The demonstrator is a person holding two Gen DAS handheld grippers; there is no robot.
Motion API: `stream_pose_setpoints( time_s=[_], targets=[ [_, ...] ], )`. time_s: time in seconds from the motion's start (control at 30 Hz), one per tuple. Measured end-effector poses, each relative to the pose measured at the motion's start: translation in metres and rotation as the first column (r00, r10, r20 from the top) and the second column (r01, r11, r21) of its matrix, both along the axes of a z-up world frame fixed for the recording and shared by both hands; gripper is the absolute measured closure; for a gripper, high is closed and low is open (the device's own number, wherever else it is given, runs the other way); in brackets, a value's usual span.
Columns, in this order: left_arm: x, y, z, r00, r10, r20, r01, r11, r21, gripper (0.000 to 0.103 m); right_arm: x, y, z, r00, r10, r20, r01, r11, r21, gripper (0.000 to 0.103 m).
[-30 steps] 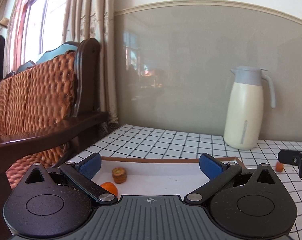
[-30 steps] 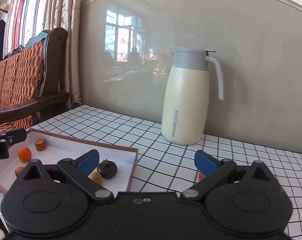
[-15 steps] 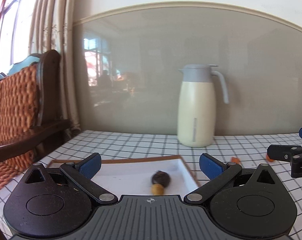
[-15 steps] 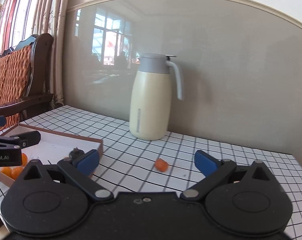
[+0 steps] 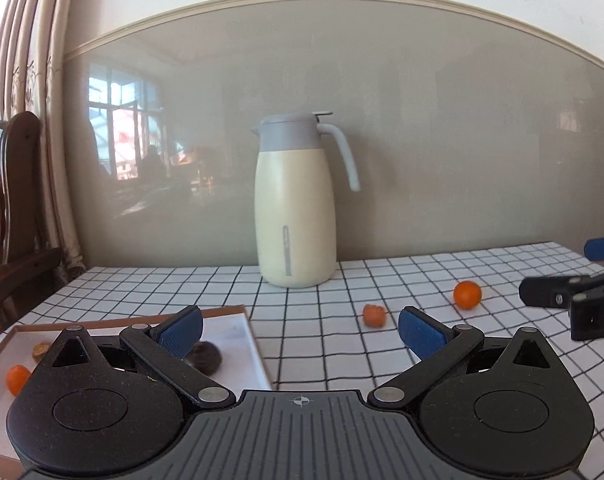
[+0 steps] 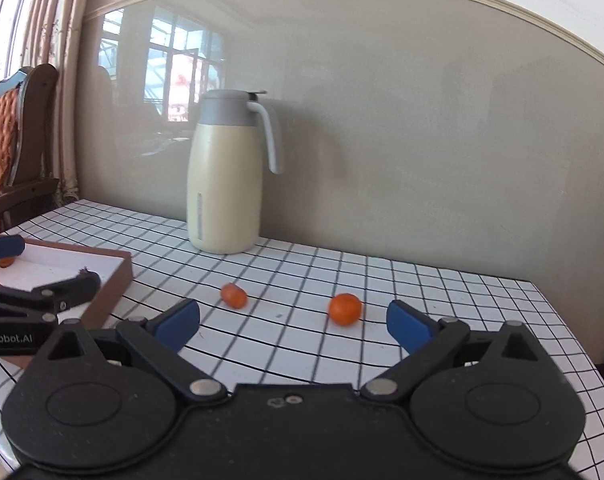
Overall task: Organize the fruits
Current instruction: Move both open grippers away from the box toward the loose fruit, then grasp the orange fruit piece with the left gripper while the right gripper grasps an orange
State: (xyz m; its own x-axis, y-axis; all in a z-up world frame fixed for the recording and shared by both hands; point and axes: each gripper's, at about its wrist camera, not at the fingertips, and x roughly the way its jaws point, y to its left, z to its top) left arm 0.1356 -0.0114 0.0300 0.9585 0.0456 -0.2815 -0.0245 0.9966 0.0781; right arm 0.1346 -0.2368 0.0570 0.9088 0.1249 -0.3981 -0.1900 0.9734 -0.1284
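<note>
From the left wrist view, the left gripper floats low over the checked table with its blue fingers wide apart and nothing between them. It sits between the tray and two loose fruits, so I think it is ready to go and get one. The white tray with a brown rim holds a dark round fruit, a small orange one and a brownish bit. A small orange fruit and a rounder orange lie out on the table, near the cream jug. From the right wrist view, the right gripper is also spread apart and empty. It points at the round orange, which lies just ahead of its right finger, so that fruit looks like its next pick. The smaller orange fruit lies closer to the tray. Both loose fruits still need to go in the tray.
</note>
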Motion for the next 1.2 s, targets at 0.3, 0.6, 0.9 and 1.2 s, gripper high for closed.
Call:
stream_pose_setpoints(
  time_s=[0.3, 0.6, 0.9, 1.2],
  targets=[
    [0.034, -0.045, -0.003, 0.999, -0.041, -0.025, 0.042, 0.998, 0.042, 0.000, 0.020, -0.030, -0.008, 0.998, -0.061, -0.017, 0.061, 0.998, 0.000, 0.024],
    [0.067, -0.056, -0.018, 0.996, -0.035, -0.082, 0.037, 0.999, 0.030, 0.007, 0.058, -0.040, -0.028, 0.995, -0.082, -0.055, 0.084, 0.996, 0.028, 0.032],
    [0.117, -0.066, -0.037, 0.989, -0.023, -0.146, 0.027, 0.999, 0.025, 0.020, 0.104, -0.037, -0.047, 0.991, -0.084, -0.099, 0.088, 0.995, 0.038, 0.042],
    [0.159, -0.072, -0.065, 0.971, -0.024, -0.236, 0.020, 1.000, -0.016, 0.027, 0.139, -0.041, -0.072, 0.985, -0.086, -0.149, 0.092, 0.995, 0.031, 0.052]
  ],
)
